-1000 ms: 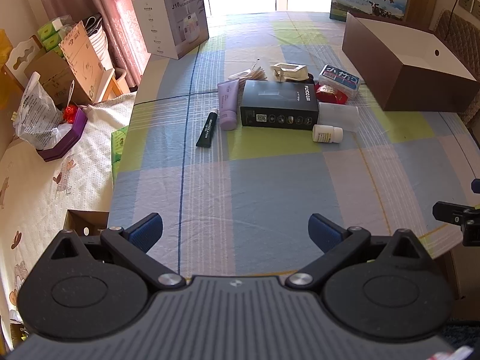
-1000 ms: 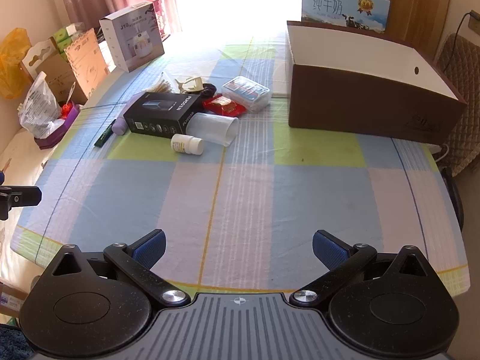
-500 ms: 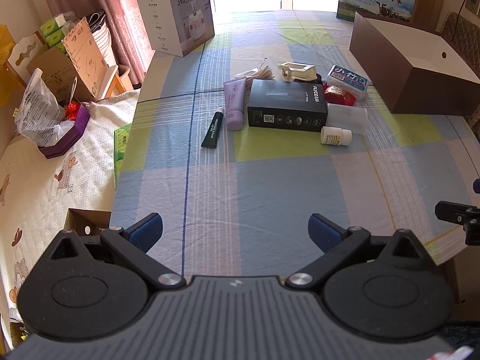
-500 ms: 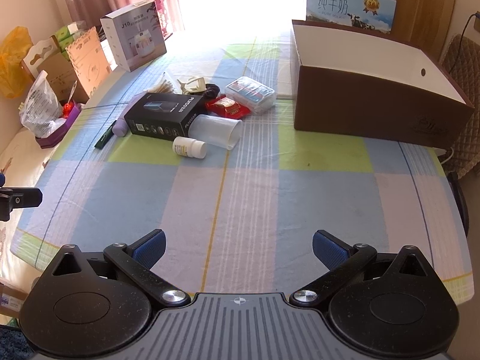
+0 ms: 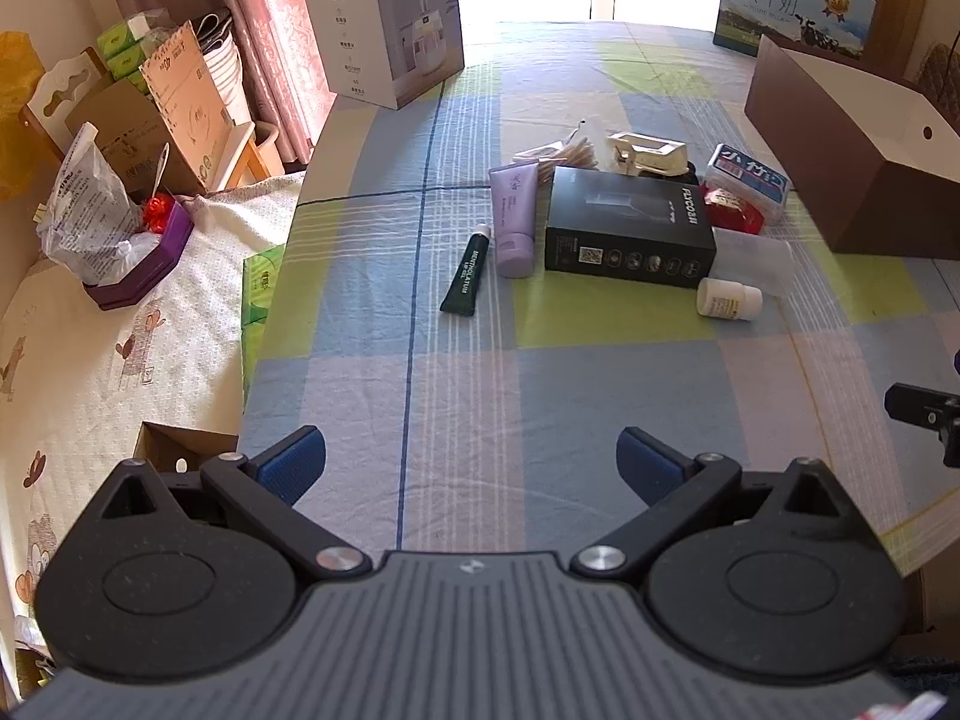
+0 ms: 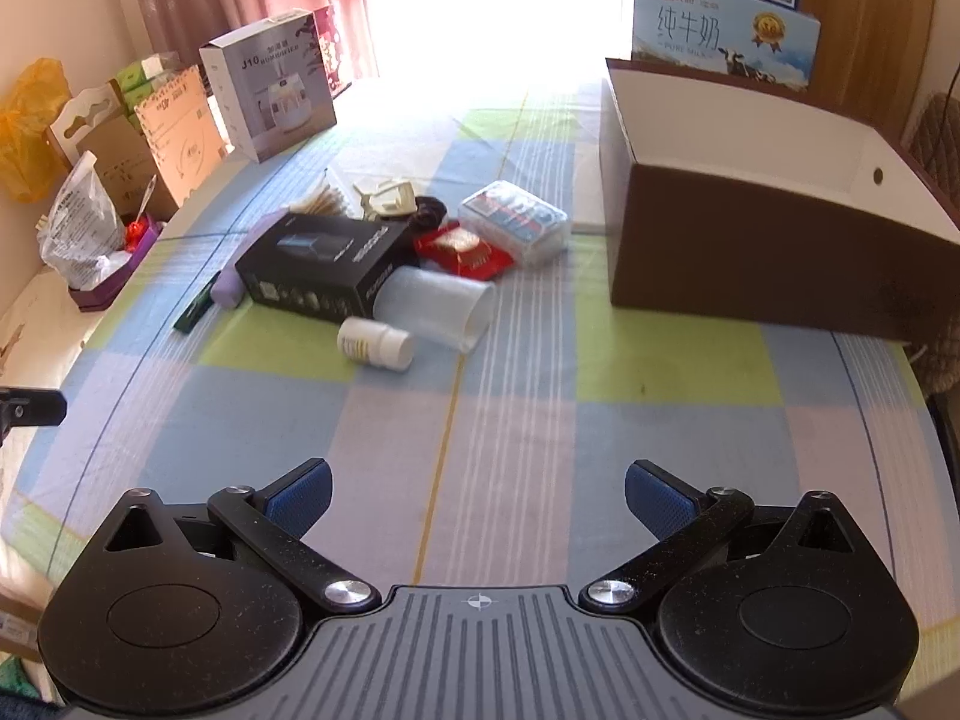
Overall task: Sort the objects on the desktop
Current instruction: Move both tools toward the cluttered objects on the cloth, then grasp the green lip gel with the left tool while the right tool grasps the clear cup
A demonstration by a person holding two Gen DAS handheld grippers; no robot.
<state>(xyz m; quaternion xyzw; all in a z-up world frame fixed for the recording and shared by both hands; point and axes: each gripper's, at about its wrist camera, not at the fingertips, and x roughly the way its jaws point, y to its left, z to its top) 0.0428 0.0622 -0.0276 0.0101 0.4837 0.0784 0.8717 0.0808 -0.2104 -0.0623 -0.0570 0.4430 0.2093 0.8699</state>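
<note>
Jaws of both grippers, left gripper point(image 5: 471, 459) and right gripper point(image 6: 477, 489), stayed wide apart, holding nothing; black box point(image 5: 630, 228) lay at twelve o'clock on the tabletop point(image 5: 540, 396).

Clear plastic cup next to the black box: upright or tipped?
Tipped. The clear plastic cup lies on its side on the checked tablecloth, open mouth towards the camera, against the black box.

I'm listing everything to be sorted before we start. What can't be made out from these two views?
- Brown box interior: floor hidden by its front wall, both views.
- Dark item behind the black carton: partly covered, unidentifiable.
- White bottle label: too small to read.
- Purple tube: mostly hidden by the carton, right view.
</note>
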